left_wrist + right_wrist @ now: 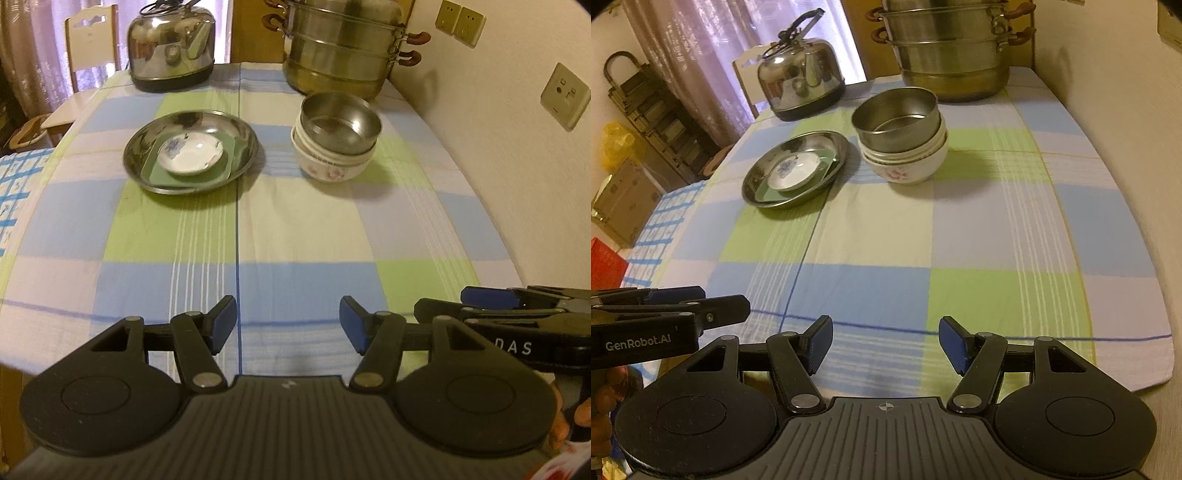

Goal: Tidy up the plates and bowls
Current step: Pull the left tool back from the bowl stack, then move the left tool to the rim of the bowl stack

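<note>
On the checked tablecloth, well ahead of your left gripper and right gripper, both open and empty, sit stacked plates beside stacked bowls.

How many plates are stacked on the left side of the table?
3: a round steel plate at the bottom, a green square plate on it, a small white floral saucer on top. Others may hide beneath.
</note>
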